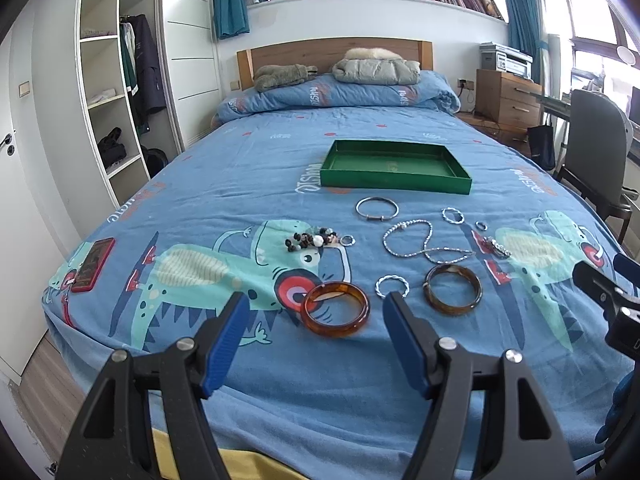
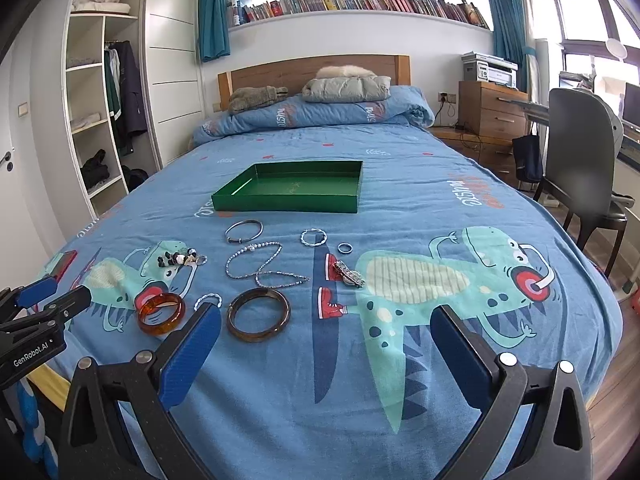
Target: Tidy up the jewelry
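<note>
Bedding with green dinosaurs covers the big bed (image 1: 224,184), and all the jewelry lies on it. Next in size is the green tray (image 1: 394,166), which sits farther up the bed with nothing in it yet. Both grippers hang low over the near end of the bed, holding nothing. The left gripper (image 1: 314,340) has its fingers spread wide, and the right gripper (image 2: 326,354) has its fingers spread even wider. Just past the left gripper lies the orange bangle (image 1: 335,310). The brown bangle (image 1: 453,289) lies to its right, closer to the right gripper. These two look hard and smooth, so they may slip; pinching one side of the ring across its rim should work best. The silver chain (image 1: 424,240) lies in loose loops in the middle, between the bangles and the tray. It looks thin and floppy and will dangle, so it is best grabbed where the loops bunch up. A silver bracelet (image 1: 377,209) sits nearest the tray. The bead bracelet (image 1: 310,239) is a small heap to the left. Smallest is the little ring (image 1: 481,225), light and hard to pinch off soft cloth.
</note>
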Demonstrator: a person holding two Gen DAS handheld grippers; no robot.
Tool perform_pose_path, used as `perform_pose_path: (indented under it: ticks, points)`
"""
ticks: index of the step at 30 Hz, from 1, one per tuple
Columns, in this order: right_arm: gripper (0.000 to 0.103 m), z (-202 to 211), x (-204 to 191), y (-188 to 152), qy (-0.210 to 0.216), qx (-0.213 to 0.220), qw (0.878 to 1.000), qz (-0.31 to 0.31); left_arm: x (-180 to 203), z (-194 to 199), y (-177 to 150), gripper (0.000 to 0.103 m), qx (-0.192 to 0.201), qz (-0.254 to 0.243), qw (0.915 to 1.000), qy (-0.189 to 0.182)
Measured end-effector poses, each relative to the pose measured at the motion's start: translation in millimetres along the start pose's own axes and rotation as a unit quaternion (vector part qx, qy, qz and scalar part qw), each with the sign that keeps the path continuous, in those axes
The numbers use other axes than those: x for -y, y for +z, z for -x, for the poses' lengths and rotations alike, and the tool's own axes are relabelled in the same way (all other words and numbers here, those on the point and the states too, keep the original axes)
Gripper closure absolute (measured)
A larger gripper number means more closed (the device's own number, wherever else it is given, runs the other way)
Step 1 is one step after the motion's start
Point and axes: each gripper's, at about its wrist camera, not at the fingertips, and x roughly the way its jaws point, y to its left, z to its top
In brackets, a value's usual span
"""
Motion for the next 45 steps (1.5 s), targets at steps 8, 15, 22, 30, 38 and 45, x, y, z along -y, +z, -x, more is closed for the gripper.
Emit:
perform_pose_path:
  ticks: [8, 15, 22, 30, 38, 45]
  points:
    - [0.0, 6, 0, 1, -0.004, 0.016, 1.0, 0.002, 0, 2, 0, 0.035, 0.003, 0.0, 1.0, 0.003]
    - [0.0, 7, -1, 0, -0.005, 0.025, 1.0, 0.01, 0, 3, 1, 0.035, 0.004, 0.002, 1.0, 0.004]
    - [0.0, 8, -10, 0, 0.006, 0.031, 0.999, 0.021, 2, 2, -1, 0.035, -0.002, 0.005, 1.0, 0.002]
    - [0.0, 2, -9, 2, 0.002, 0.016, 1.0, 0.012, -2, -7, -1, 0.035, -0.003, 0.006, 1.0, 0.005]
    - [0.0, -12, -3, -3, 0.0, 0.002, 1.0, -0.002, 1, -16, 3, 0.035, -0.006, 0.002, 1.0, 0.006]
    - [0.001, -20, -7, -7, 0.004, -0.006, 1.0, -0.002, 1, -19, 1, 0.035, -0.018, 0.001, 0.9998, 0.008]
